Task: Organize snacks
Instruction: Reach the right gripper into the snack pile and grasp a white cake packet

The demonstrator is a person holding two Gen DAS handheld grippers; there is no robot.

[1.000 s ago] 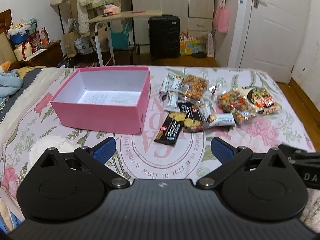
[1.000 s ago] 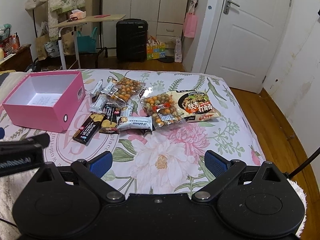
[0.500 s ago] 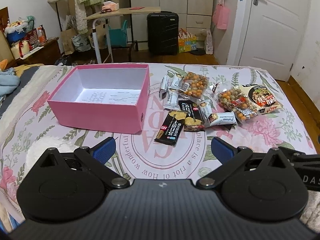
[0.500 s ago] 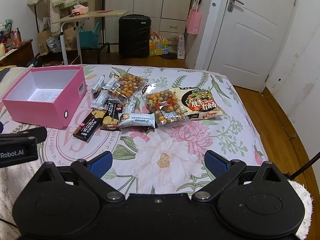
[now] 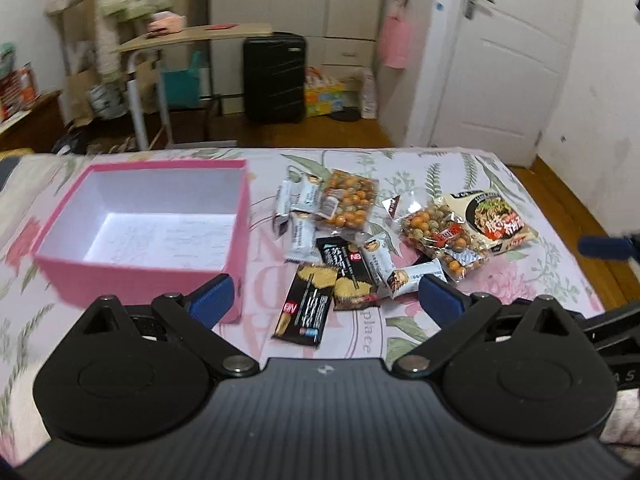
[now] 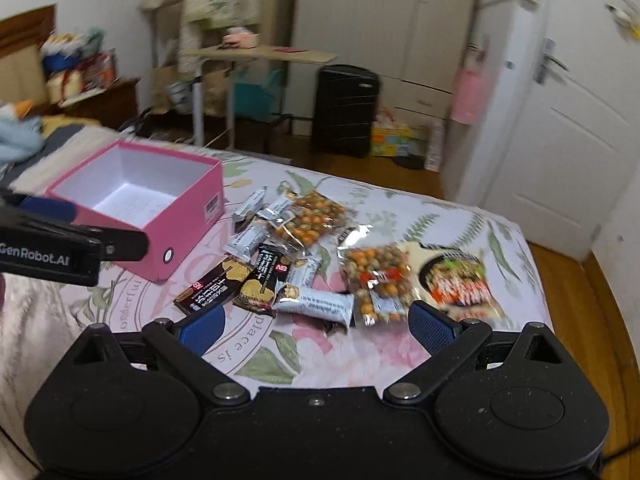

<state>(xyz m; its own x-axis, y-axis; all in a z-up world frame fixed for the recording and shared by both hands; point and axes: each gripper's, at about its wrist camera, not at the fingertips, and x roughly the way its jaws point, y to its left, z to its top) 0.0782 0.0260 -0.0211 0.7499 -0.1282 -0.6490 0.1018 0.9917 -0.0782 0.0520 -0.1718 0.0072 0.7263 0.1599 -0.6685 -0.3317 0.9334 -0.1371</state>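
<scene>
Left tool (image 5: 324,294) spread wide, nothing between the blue pads, hovering above the near edge of the bed (image 5: 472,168) with its floral sheet. Right tool (image 6: 316,326) likewise spread, gripping nothing, hovering over the near right part of the sheet.

Pink box (image 5: 136,272) open, white inside, no snacks in it, sitting on the left of the bed. Left pad of the left tool lined up in front of the box's near right corner; contact not clear.

Snacks all on the sheet just right of the box, in a loose overlapping cluster:
- long black bar packet (image 5: 306,305), nearest, lying between the left tool's pads in view
- second black packet (image 5: 347,276) touching it on the right
- white bar wrapper (image 5: 416,278) near right of those, just beyond the right pad
- more white wrappers (image 5: 300,208) farther back, close to the box wall
- clear bag of orange and green coated nuts (image 5: 350,204) at the far side
- second nut bag (image 5: 440,234) to the right
- large noodle pack (image 5: 494,220) at far right, partly under that nut bag

Both views motion-blurred. Left tool body with white lettering visible at the left edge of the right wrist view, in front of the pink box (image 6: 136,200).

Black suitcase (image 5: 274,76), small folding bench (image 5: 192,38) and white door (image 5: 504,64) on the far side of the room, well apart from the bed.
</scene>
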